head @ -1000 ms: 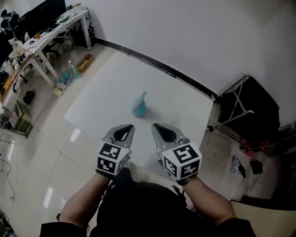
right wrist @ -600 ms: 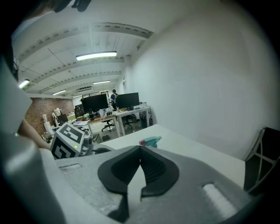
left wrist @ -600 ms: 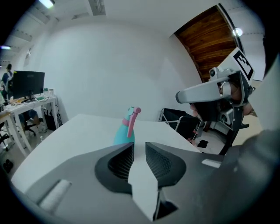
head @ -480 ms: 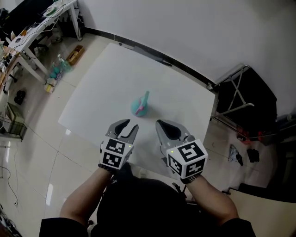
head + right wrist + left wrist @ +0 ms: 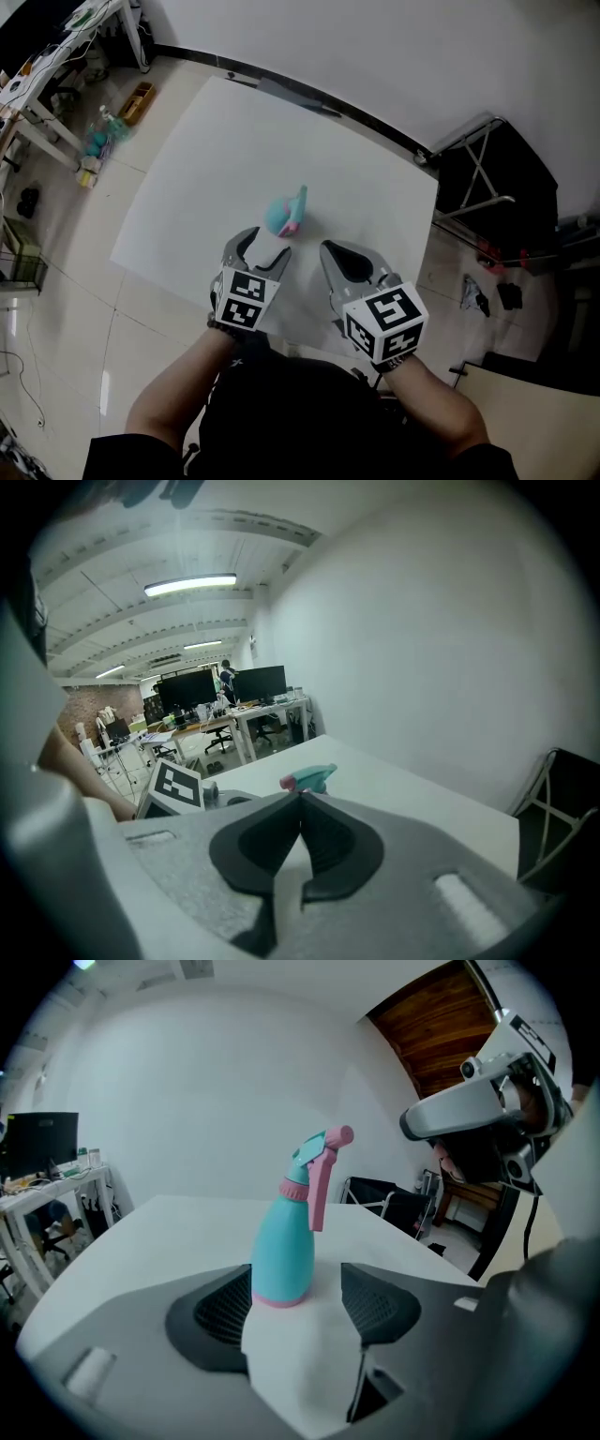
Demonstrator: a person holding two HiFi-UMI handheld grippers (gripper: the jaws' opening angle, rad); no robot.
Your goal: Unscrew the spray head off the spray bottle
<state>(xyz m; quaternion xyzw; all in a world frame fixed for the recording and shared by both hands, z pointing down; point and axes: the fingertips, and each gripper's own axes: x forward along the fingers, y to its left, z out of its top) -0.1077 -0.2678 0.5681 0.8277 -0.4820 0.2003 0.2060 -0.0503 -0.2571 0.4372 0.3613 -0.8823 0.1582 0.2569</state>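
Note:
A teal spray bottle (image 5: 279, 217) with a pink spray head (image 5: 322, 1172) stands upright on the white table (image 5: 206, 159). My left gripper (image 5: 262, 246) sits just short of it. Its jaws are opening, and the bottle's base (image 5: 281, 1283) stands at their tips without touching the pads (image 5: 221, 1312). My right gripper (image 5: 349, 265) hovers to the right of the bottle, shut with nothing in it. In the right gripper view only the spray head (image 5: 309, 778) shows, above the shut fingertips (image 5: 298, 802), with the left gripper's marker cube (image 5: 173, 787) beside them.
A black folding stand (image 5: 492, 192) is off the table's right edge. Desks (image 5: 42, 70) and some bottles on the floor (image 5: 96, 142) are at the far left. The table's near edge runs just under both grippers.
The left gripper's jaws have gone from shut to apart. Both grippers have come closer to the bottle, and the head view has shifted a little.

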